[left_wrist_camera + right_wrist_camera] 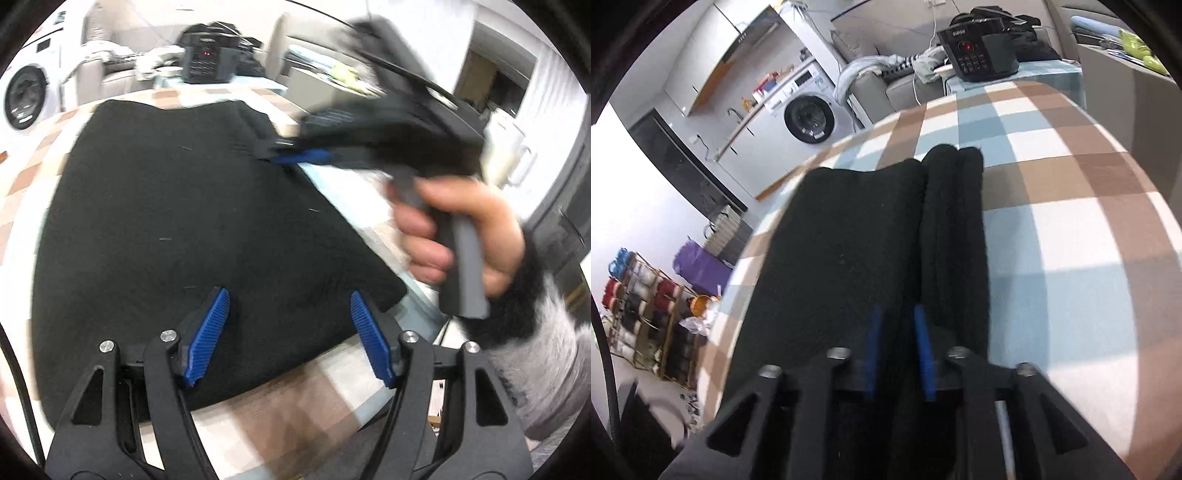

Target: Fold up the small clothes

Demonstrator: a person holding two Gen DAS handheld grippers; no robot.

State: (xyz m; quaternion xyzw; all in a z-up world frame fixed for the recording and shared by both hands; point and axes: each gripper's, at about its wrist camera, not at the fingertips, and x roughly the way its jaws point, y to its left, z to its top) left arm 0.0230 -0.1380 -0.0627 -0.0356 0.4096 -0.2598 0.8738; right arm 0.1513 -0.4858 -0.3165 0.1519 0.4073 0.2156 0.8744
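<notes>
A black garment lies flat on the checked tablecloth, filling most of the left wrist view. My left gripper hangs open just above its near edge, the blue pads wide apart with nothing between them. A person's hand holds my right gripper, blurred, at the cloth's far right edge. In the right wrist view the garment shows two rolled ridges along its right side. There my right gripper is open; black cloth lies in the gap, and the pads do not press on it.
A black appliance with a red light stands at the table's far end, before a grey sofa with piled clothes. A washing machine and a floor rack are off to the left. Bare checked tablecloth lies right of the garment.
</notes>
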